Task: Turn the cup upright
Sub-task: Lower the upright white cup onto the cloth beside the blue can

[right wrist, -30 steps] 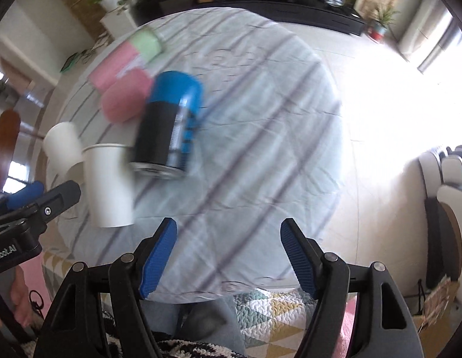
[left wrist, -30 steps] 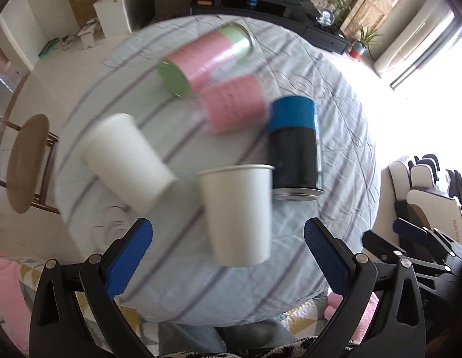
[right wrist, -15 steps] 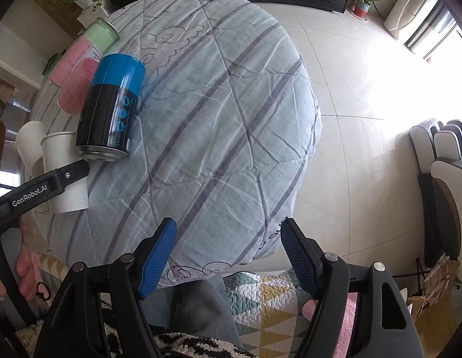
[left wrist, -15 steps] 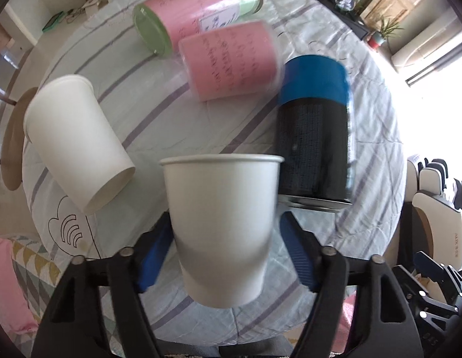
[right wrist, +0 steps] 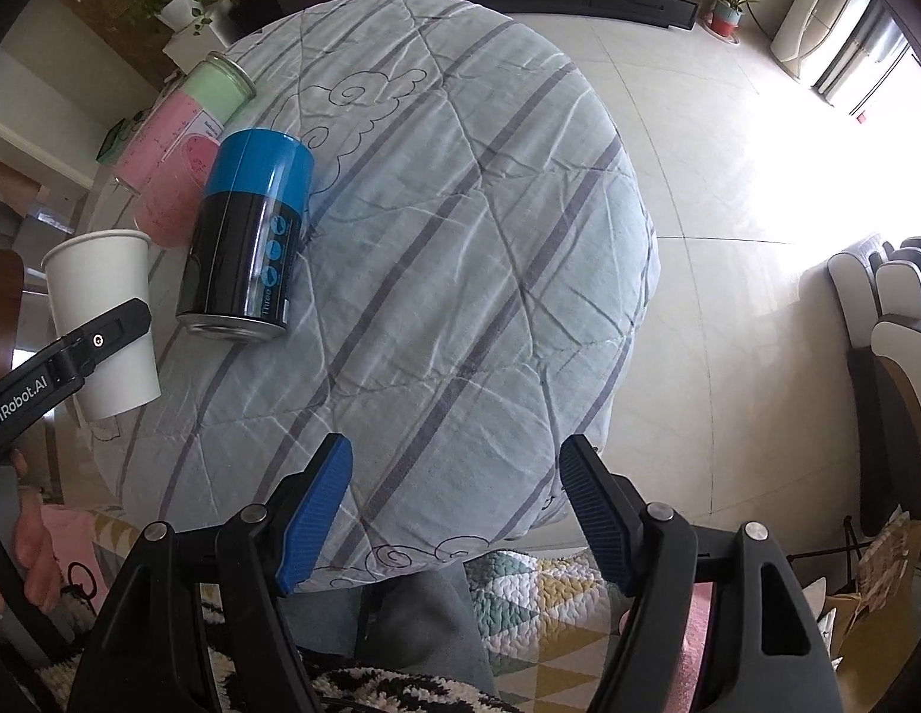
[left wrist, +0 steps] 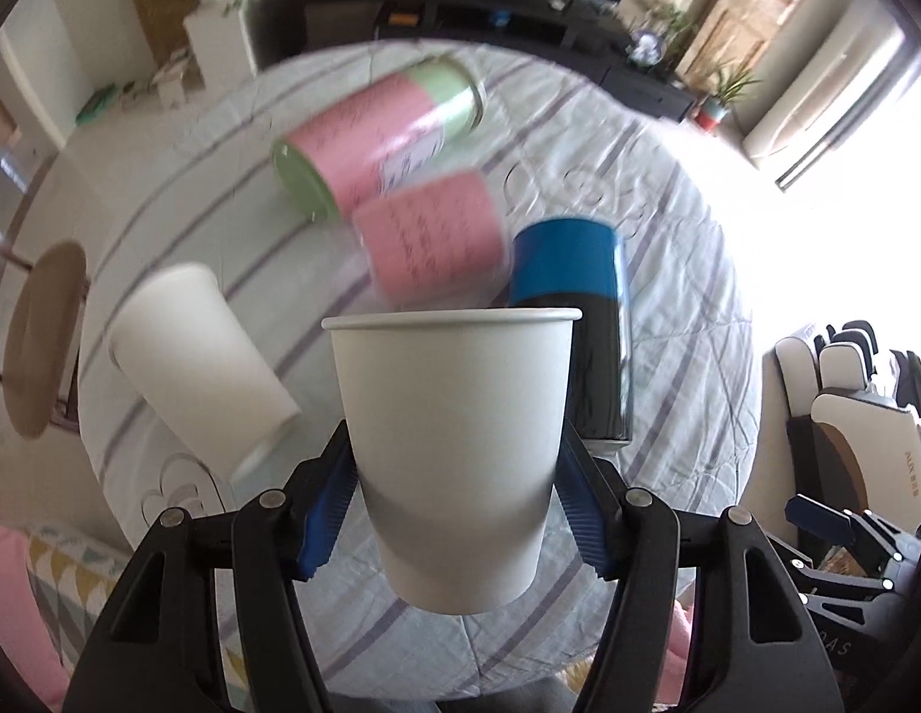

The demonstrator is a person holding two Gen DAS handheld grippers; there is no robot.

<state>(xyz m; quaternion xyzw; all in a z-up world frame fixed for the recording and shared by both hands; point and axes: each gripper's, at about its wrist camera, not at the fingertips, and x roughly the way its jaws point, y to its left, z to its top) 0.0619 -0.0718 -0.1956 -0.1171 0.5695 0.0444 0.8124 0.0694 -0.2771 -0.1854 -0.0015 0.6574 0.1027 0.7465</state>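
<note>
Cup (left wrist: 454, 451) upright between left tongs (left wrist: 454, 511), second cup (left wrist: 202, 365) lying to their left, can (left wrist: 579, 327) and two jars behind, all on desk (left wrist: 686, 321).

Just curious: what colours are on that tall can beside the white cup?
The can is blue on top, black below; clearest in the right wrist view.

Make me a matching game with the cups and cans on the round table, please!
Things:
1. white paper cup between the blue fingers
2. other white paper cup
3. blue and black can
4. right gripper

States:
A. lying on its side on the striped cloth
B. open, holding nothing
C. standing on the cloth, blue part up
D. gripped by the left gripper, rim up

Pairs: 1-D, 2-A, 3-C, 4-B
</note>
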